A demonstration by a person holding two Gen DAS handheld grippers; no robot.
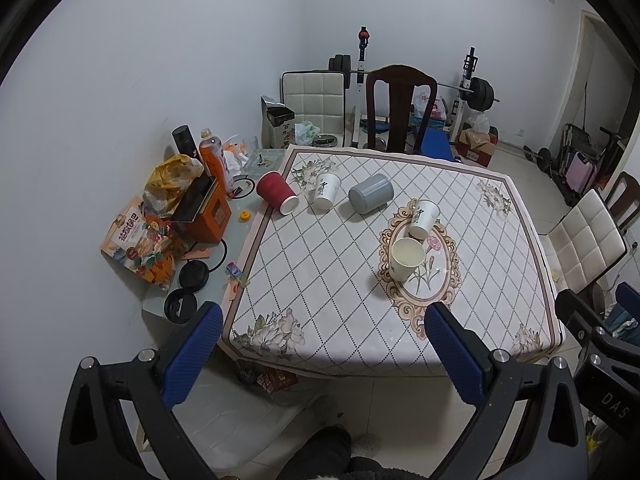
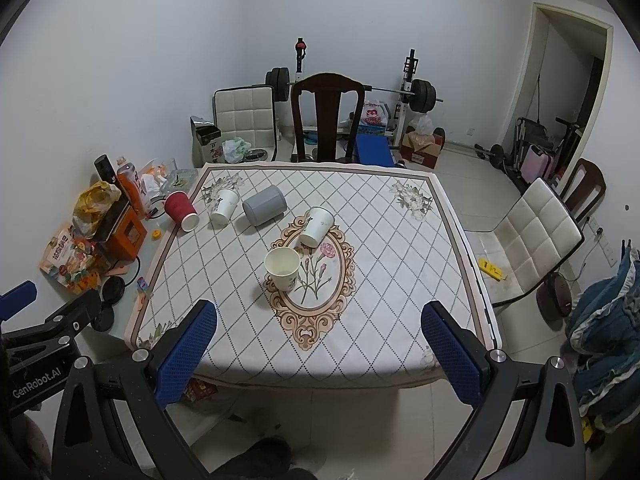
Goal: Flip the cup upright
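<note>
I have the table (image 2: 400,280) filling the middle of both wrist views, its cloth printed with diamonds and an oval flower medallion, and both grippers are held back off its near edge, well apart from anything on it. I read that as a survey stance: high and pulled back so every cup shows before I commit.

Along the left side, from about 9 to 10 o'clock of the table, a strip of bare top holds clutter (image 1: 168,216) of bags, boxes and bottles, pushed aside, I judge, to leave the cloth free for the cups.

Five cups are on the cloth. The grey cup (image 2: 265,204) lies on its side at about 11 o'clock from the medallion, with a white paper cup (image 2: 224,206) and the red cup (image 2: 182,211) tipped over further left. Another white tipped cup (image 2: 317,226) lies at the medallion's 12 o'clock edge, mouth toward me. The upright cup (image 2: 282,269) stands at its 9 o'clock edge, mouth up, so it needs nothing.

The left gripper (image 1: 320,356) has its blue pads spread wide with nothing between them; the right gripper (image 2: 318,354) is the same, jaws parted and empty. The tipped cup by the medallion looks the nearest candidate, though I cannot tell which is meant.
</note>
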